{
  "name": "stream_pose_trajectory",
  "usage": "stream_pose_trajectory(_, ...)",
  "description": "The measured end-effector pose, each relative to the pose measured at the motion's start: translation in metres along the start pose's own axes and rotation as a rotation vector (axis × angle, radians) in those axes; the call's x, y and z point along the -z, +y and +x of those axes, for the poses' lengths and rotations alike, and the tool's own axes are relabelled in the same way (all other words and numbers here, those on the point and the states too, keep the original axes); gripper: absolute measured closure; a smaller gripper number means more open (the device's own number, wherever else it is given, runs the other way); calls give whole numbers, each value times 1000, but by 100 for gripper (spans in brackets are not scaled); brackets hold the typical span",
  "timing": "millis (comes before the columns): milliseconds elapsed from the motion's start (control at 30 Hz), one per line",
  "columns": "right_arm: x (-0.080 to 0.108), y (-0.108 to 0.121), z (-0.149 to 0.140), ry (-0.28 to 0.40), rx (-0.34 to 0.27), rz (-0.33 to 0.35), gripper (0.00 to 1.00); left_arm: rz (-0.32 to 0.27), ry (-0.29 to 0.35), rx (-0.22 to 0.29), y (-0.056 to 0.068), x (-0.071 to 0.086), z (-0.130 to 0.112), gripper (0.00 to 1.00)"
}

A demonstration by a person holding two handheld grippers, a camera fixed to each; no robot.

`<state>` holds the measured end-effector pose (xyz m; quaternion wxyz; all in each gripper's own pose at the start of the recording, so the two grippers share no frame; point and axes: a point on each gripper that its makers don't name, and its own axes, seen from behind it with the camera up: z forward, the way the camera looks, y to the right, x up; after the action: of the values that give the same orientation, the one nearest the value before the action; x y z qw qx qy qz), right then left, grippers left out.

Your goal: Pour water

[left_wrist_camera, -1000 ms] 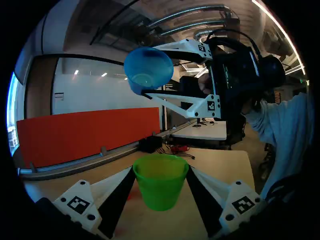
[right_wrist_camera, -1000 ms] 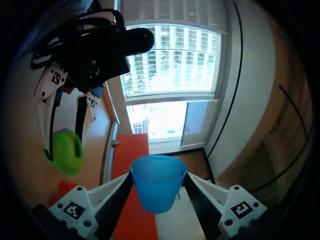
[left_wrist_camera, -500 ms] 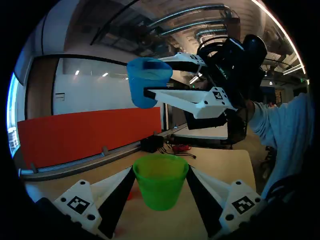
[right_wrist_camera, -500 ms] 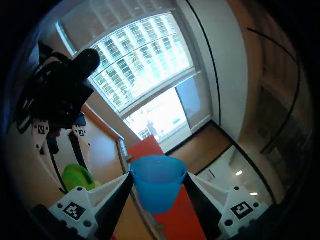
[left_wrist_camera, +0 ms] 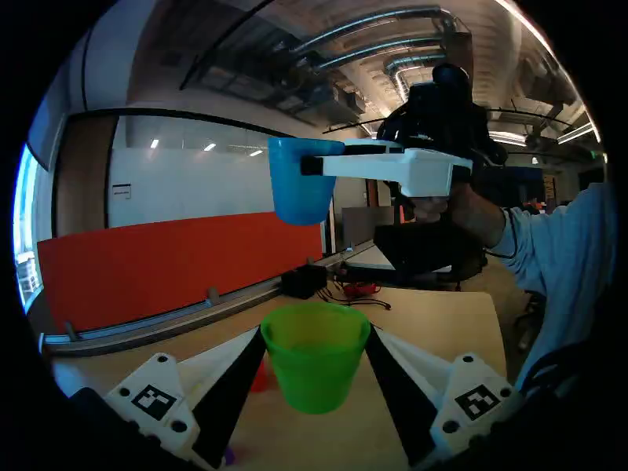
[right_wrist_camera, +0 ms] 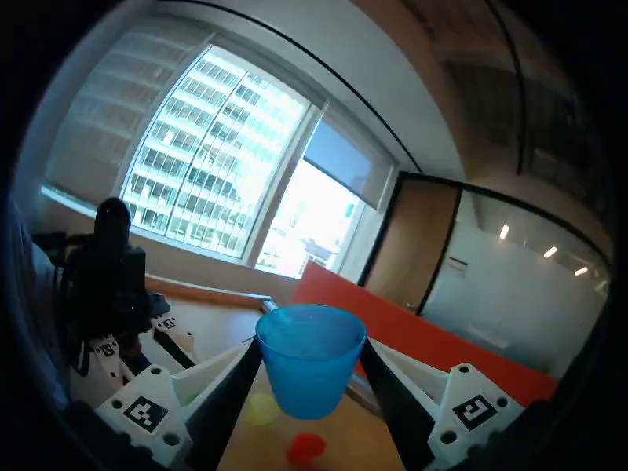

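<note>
A green cup (left_wrist_camera: pixel 315 357) stands upright between the fingers of my left gripper (left_wrist_camera: pixel 314 337), which is shut on it just above the wooden table (left_wrist_camera: pixel 439 314). Higher up, a blue cup (left_wrist_camera: pixel 298 184) is held upright and level in my right gripper (left_wrist_camera: pixel 304 163), a hand (left_wrist_camera: pixel 459 208) behind it. In the right gripper view the blue cup (right_wrist_camera: pixel 312 369) sits clamped in my right gripper (right_wrist_camera: pixel 312 345). My left gripper (right_wrist_camera: pixel 161 345) is low at the left there. I cannot see water in either cup.
An orange partition (left_wrist_camera: pixel 173 259) and a metal rail run along the table's far edge, with a black box and cables (left_wrist_camera: pixel 310 279). A small red object (right_wrist_camera: pixel 306 449) and a yellow-green blob (right_wrist_camera: pixel 261 408) lie below the blue cup. A grey sleeve (left_wrist_camera: pixel 565 243) is at the right.
The blue cup, tipped on its side with its mouth towards the left camera a second ago, has rolled back to upright and shifted slightly right. The green cup has stayed put.
</note>
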<state>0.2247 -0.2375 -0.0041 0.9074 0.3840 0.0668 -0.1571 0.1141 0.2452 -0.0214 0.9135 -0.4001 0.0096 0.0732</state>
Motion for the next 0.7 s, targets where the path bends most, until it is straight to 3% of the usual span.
stream_pose_trajectory(167, 3, -5, 1, 3, -133, 24, 10, 8, 3, 0, -4, 2, 2, 12)
stream_pose_trajectory(267, 6, -3, -1, 6, -174, 26, 10, 11, 3, -1, -5, 3, 2, 12)
stream_pose_trajectory(700, 17, 0, -32, -20, -206, 19, 9, 39, -32, 1, -16, 11, -11, 12)
